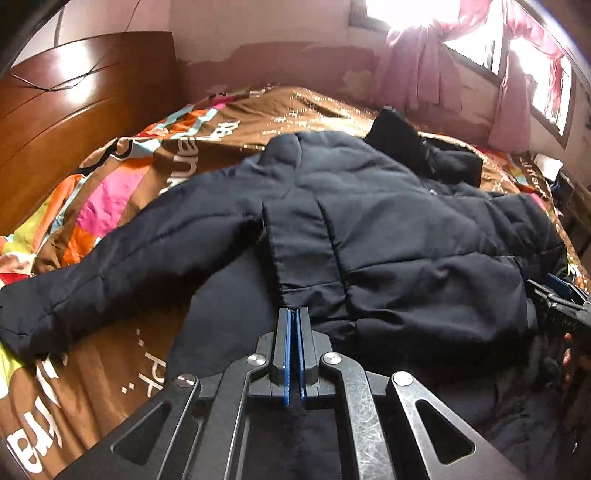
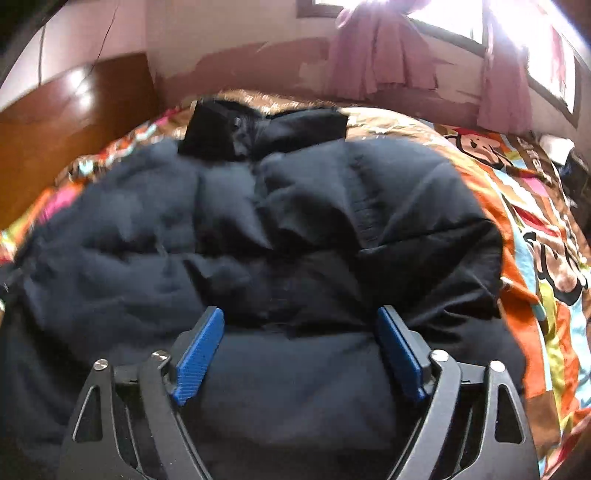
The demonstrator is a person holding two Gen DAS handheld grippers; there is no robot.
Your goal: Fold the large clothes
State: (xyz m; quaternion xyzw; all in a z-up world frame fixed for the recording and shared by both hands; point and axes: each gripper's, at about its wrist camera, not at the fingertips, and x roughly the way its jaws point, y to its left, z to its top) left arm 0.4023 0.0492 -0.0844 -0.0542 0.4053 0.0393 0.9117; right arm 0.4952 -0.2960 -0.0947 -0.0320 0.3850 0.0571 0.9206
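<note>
Pink walls (image 1: 258, 22) and pink curtains (image 1: 417, 70) frame a bright window behind the bed, with a glossy brown wooden headboard (image 1: 74, 110) on the left of my view. Covering the bed is a brown quilt with bright orange, pink and green cartoon print (image 1: 122, 192), and on it lies the task's thing, a large dark navy padded jacket (image 1: 388, 221), spread across the middle of the bed with its black collar (image 1: 399, 140) toward the far wall. From my left wrist camera I see one sleeve (image 1: 92, 273) stretched out to the left over the quilt.

My left gripper (image 1: 294, 332) has its jaws closed tight, the blue pads pressed together on the edge of a fold of the jacket's fabric right at the tips, so I have hold of the garment there.

My right gripper (image 2: 301, 339) sits over the near part of the jacket with its jaws spread wide; its blue pads (image 2: 199, 350) stand well apart with a puffy bulge of jacket between them. I cannot say for sure that the pads press on the cloth, and they look slack against it. In the left view it shows at the far right edge (image 1: 557, 299), beside the jacket's hem, with part of a hand (image 1: 570, 362) below it
</note>
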